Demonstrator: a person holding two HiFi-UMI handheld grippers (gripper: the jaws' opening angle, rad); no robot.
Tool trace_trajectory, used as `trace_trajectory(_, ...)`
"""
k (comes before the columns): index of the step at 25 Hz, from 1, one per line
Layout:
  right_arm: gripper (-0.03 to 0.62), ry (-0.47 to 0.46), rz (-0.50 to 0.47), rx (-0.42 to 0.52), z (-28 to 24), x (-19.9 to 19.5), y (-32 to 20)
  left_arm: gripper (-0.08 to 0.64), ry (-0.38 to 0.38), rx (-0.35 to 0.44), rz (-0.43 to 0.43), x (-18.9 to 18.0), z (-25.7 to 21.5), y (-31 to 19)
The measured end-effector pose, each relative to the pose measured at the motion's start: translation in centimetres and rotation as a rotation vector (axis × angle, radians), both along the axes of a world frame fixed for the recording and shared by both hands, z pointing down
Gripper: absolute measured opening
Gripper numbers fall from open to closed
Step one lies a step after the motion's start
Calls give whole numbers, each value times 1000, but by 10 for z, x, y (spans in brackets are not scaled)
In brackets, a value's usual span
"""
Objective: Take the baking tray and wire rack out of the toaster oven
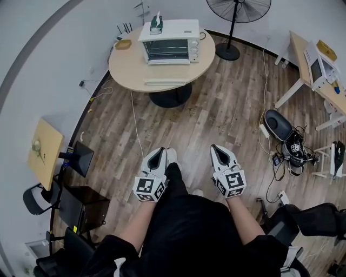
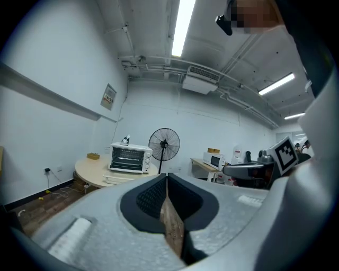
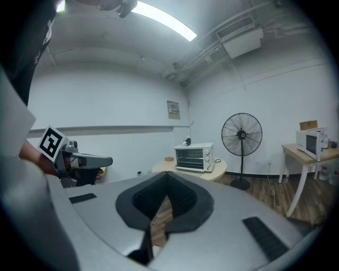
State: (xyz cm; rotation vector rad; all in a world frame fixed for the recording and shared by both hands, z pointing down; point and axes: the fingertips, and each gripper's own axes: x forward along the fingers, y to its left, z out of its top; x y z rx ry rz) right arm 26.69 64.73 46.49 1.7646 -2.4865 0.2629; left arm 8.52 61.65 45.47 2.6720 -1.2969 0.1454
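Head view: the boxy white toaster oven (image 1: 170, 42) stands at the far edge of the round pale-wood desk (image 1: 130, 67). The left gripper (image 1: 162, 152) and right gripper (image 1: 217, 149) hover over the plank floor (image 1: 216, 108), well apart from the oven.
Left gripper view: ribbed black pads (image 2: 151, 197) are clenched together on nothing.
Right gripper view: likewise clenched, empty.

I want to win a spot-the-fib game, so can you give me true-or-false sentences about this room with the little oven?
1. The toaster oven sits on the round table. True.
2. Its door hangs open. False: it is shut.
3. The left tongs and right tongs are both shut and empty. True.
4. The fan stands on the table. False: it stands on the floor beside it.
5. The tongs touch the oven. False: they are far from it.
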Motion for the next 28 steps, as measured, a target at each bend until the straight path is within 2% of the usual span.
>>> trace_trajectory(5,-2,10,18,-22,-1,-2,-51,25,12,-15,26,4,7,-57)
trace_trajectory(8,-2,18,-5,-51,3,-7,-90,25,27,-17,5,-1,7,-100)
trace_trajectory(15,-2,64,0,-84,4,-16,-221,25,61,-68,-49,-37,16,-221)
trace_trajectory(23,-2,95,-42,-107,-17,-60,-336,25,128,-94,-75,-77,0,-348)
trace_trajectory(28,-2,135,-36,-134,-13,-84,-386,25,149,-91,-42,-90,3,-401)
